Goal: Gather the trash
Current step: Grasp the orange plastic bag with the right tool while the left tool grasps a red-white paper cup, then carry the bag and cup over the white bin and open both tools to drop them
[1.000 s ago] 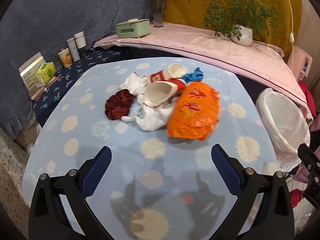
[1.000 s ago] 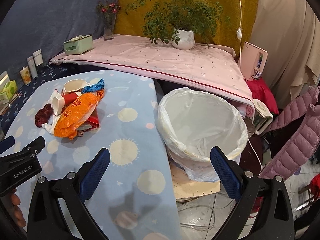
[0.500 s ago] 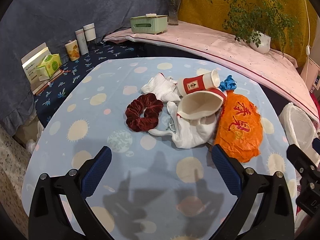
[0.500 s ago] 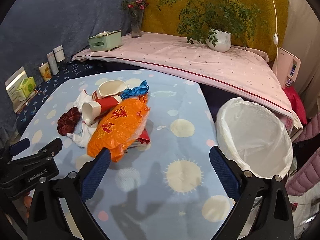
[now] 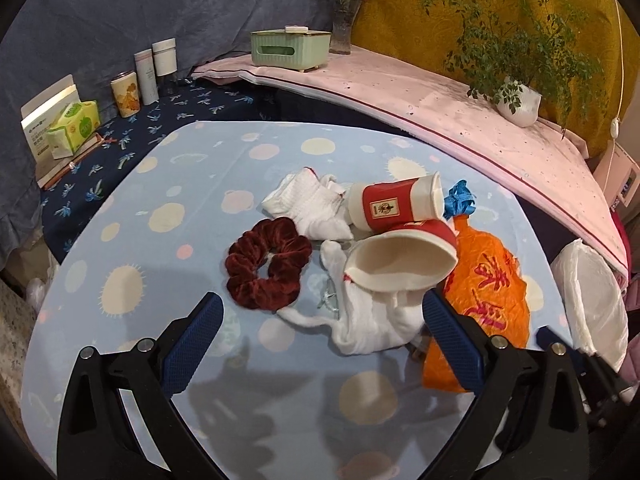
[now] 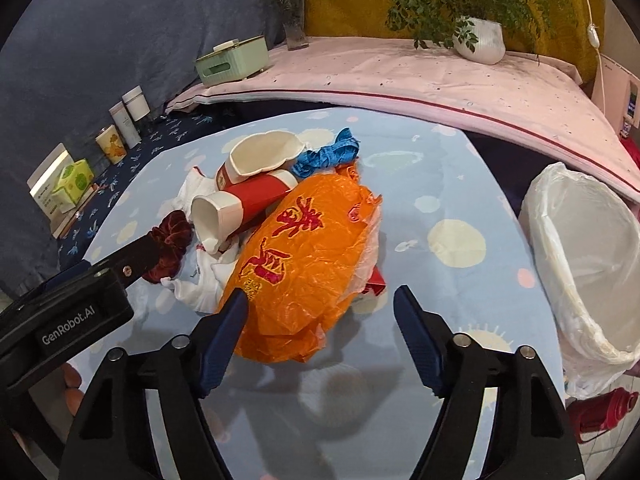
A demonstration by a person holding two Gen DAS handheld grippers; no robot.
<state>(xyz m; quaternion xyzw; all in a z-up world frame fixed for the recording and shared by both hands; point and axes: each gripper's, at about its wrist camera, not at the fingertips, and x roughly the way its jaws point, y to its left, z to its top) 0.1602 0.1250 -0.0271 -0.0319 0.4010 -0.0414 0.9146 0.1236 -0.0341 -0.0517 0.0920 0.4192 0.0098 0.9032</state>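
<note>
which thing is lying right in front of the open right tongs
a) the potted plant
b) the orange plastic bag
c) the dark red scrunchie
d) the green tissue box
b: in the right wrist view the orange plastic bag lies on the table just ahead of the right tongs, whose jaws stand wide apart and hold nothing.

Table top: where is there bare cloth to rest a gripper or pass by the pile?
Free: the strip between the orange bag and the lined bin, the near edge under both grippers, and the cloth left of the scrunchie. Crowded: the middle, where two paper cups, white cloth and a blue scrap overlap.
</note>
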